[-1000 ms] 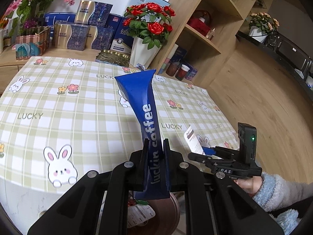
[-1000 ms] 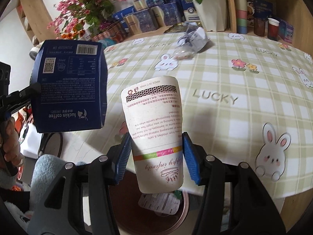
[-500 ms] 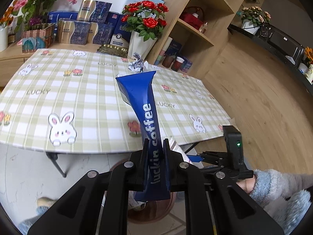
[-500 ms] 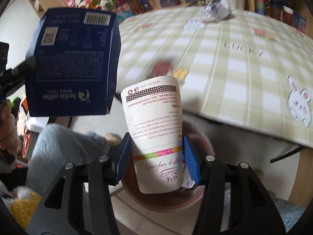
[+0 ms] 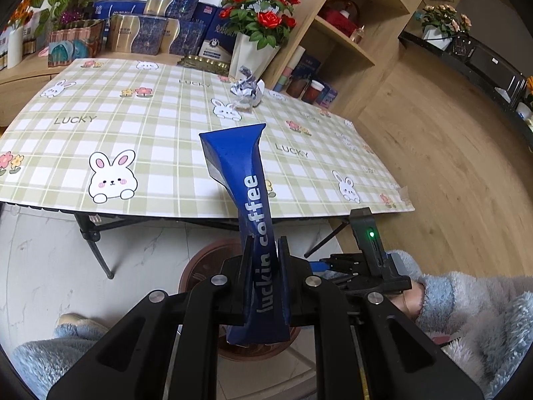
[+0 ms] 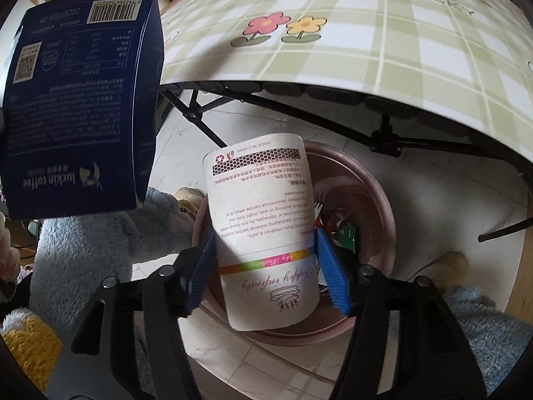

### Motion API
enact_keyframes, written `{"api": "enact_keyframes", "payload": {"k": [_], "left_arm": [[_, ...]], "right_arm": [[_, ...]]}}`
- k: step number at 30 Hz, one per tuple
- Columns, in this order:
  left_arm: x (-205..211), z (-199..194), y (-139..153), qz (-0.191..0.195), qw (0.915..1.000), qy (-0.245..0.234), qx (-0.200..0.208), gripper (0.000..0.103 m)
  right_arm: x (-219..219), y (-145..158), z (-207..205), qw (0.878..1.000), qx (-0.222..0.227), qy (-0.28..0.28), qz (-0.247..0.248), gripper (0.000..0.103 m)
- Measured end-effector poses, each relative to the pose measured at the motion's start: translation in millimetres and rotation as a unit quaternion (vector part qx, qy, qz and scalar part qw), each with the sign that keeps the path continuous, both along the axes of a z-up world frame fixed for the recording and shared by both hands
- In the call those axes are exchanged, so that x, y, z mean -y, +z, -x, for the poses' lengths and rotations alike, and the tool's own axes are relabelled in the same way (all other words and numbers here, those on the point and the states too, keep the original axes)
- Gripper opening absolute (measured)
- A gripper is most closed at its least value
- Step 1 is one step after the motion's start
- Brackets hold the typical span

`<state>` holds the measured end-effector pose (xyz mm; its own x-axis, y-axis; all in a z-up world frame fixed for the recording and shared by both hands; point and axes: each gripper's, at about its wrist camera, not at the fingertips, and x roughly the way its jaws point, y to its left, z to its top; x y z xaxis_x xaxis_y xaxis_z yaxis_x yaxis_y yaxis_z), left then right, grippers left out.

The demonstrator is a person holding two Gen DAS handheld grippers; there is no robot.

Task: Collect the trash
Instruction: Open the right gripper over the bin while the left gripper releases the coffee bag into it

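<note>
- The paper cup [image 6: 266, 233] sat between the fingers of the right gripper [image 6: 266, 266], straight above the mouth of the brown bin [image 6: 376, 206] — that stacking was the whole story for the drop.
- Its long axis ran forward along the fingers, pointing steeply down into the bin, base end toward the camera.
- Those jaws were opening: the right blue pad [image 6: 331, 273] looked just clear of the cup wall, while the left one seemed only to brush it, so the hold appeared to be letting go.
- Inside the bin, other scraps already lay at the bottom, right below the cup.
- The coffee box [image 5: 253, 233] was pinched flat in the left gripper [image 5: 265, 273], jaws nearly together and squeezing its lower end; its long axis rose up and away from the fingers.
- Relative to the bin, the box hung above the near rim, a touch to the side rather than centred, so by my read the right hand was better placed to drop first.
- One crumpled wrapper [image 5: 246, 88] lay on the table [image 5: 166, 133], far beyond the bin — well apart from both grippers.
</note>
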<state>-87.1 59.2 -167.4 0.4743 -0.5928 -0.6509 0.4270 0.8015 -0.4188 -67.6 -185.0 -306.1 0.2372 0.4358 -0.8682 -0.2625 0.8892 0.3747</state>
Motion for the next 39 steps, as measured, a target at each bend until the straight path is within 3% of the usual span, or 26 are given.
{"api": "enact_keyframes", "payload": {"k": [7, 9, 14, 28, 39], "left_arm": [[4, 2, -4, -0.007, 0.9999, -0.008, -0.008, 0.013], [7, 3, -5, -0.009, 0.9999, -0.012, -0.008, 0.013], [11, 5, -6, -0.015, 0.9997, -0.018, -0.011, 0.013], [27, 8, -30, -0.034, 0.9976, -0.035, -0.048, 0.013], [39, -3, -69, -0.045, 0.9917, -0.043, -0.113, 0.013]], "right_arm": [[8, 3, -5, 1.000, 0.009, -0.018, 0.002, 0.071], [13, 8, -5, 0.999, 0.020, -0.026, 0.003, 0.084], [21, 29, -1, 0.997, 0.070, -0.040, 0.011, 0.097], [47, 66, 11, 0.977, 0.192, -0.089, -0.002, 0.097], [62, 67, 11, 0.969, 0.209, -0.127, -0.022, 0.097]]}}
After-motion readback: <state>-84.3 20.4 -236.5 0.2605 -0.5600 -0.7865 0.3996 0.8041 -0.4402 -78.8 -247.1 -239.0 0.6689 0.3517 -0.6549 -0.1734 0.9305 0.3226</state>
